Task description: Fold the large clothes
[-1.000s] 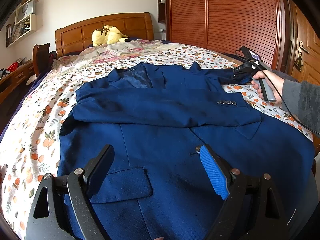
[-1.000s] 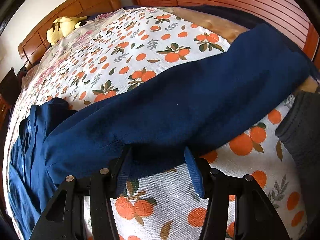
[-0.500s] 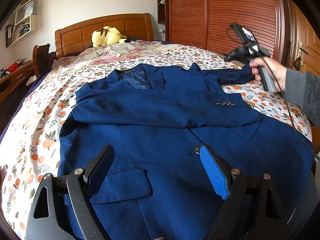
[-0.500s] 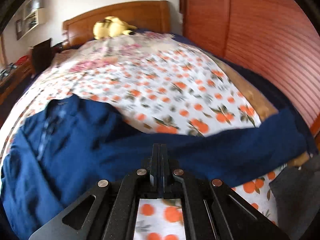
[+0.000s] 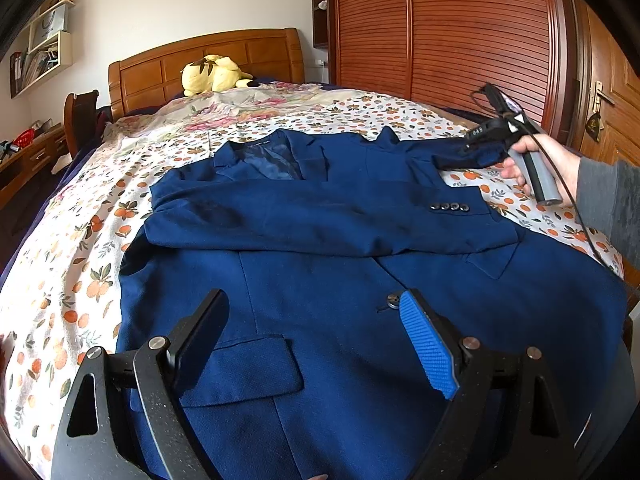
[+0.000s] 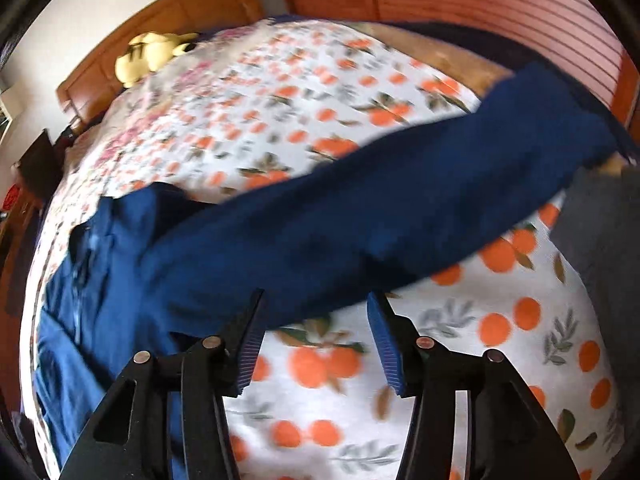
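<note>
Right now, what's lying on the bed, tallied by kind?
Navy suit jacket: 1
Yellow plush toy: 1
Total: 2, both on the orange-print bedspread.

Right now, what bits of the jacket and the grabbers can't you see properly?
- Jacket bottom hem: cut off by the lower edge of the left wrist view, behind the left gripper.
- Sleeve cuff: blurred in the right wrist view, so its buttons cannot be made out.
- Right gripper: its jaws are opening; whether the tips touch the sleeve is unclear.
- Collar label: too small to read.
</note>
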Available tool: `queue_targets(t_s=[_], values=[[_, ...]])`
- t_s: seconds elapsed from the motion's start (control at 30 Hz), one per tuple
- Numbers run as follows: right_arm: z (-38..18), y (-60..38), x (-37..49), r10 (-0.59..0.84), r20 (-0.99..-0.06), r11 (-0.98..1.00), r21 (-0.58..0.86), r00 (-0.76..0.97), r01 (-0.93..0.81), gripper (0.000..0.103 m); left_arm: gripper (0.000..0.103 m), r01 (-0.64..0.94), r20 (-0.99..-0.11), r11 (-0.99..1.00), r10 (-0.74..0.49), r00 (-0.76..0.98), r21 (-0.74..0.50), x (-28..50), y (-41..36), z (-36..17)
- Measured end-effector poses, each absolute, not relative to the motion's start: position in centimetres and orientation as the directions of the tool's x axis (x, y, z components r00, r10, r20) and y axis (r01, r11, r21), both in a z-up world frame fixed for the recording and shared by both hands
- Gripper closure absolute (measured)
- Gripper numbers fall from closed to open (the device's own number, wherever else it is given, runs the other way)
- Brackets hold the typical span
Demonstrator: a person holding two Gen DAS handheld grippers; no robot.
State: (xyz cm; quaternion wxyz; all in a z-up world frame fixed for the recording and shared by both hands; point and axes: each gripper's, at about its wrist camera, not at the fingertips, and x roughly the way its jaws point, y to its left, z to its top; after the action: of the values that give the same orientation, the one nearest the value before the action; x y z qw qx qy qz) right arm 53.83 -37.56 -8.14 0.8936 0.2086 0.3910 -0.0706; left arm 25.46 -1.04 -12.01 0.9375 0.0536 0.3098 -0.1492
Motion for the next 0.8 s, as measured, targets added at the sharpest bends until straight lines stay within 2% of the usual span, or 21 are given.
queue_targets(t_s=[0.13,0.37,0.5,0.53,0.57,0.6,0.63,0.67,0.8], values=[[-9.7,-39.9,54.8,0.086,-0.730,0.853,0.405,0.678,0.329,0.048,0.015,0.312,-0.602,0.950,-0.244,0.760,0.009,25.6,-1.1,-12.1],[-10.3,-41.7,56.1,0.120,-0.677,0.810,0.490,0.726,0.323,0.048,0.015,0.312,-0.615,0.950,-0.239,0.752,0.012,25.9,-1.2,-12.5],[-10.5,-41.2,57.3,0.079,-0.684,0.845,0.432,0.725,0.316,0.048,0.015,0.314,-0.621,0.949,-0.235,0.748,0.020,26.0,-1.4,-12.7],[-10.6,-40.4,57.2,0.049,-0.691,0.864,0.392,0.721,0.317,0.055,0.015,0.315,-0.622,0.949,-0.234,0.747,0.021,26.0,-1.5,-12.7],[-10.4,-40.0,57.4,0.025,-0.696,0.881,0.355,0.718,0.314,0.067,0.015,0.316,-0.623,0.948,-0.234,0.746,0.023,26.0,-1.5,-12.7],[-10.1,-39.5,57.6,0.012,-0.699,0.894,0.328,0.715,0.305,0.074,0.015,0.317,-0.624,0.948,-0.233,0.746,0.024,26.0,-1.5,-12.8],[-9.8,-39.1,57.7,-0.004,-0.699,0.905,0.302,0.715,0.300,0.088,0.015,0.317,-0.624,0.948,-0.234,0.746,0.024,25.9,-1.5,-12.8],[-9.4,-38.7,57.7,-0.017,-0.692,0.914,0.283,0.722,0.292,0.094,0.015,0.318,-0.624,0.948,-0.234,0.746,0.024,25.9,-1.5,-12.8],[-6.3,-36.5,57.2,-0.037,-0.640,0.944,0.229,0.768,0.237,0.098,0.015,0.318,-0.619,0.948,-0.238,0.748,0.020,25.9,-1.4,-12.7]])
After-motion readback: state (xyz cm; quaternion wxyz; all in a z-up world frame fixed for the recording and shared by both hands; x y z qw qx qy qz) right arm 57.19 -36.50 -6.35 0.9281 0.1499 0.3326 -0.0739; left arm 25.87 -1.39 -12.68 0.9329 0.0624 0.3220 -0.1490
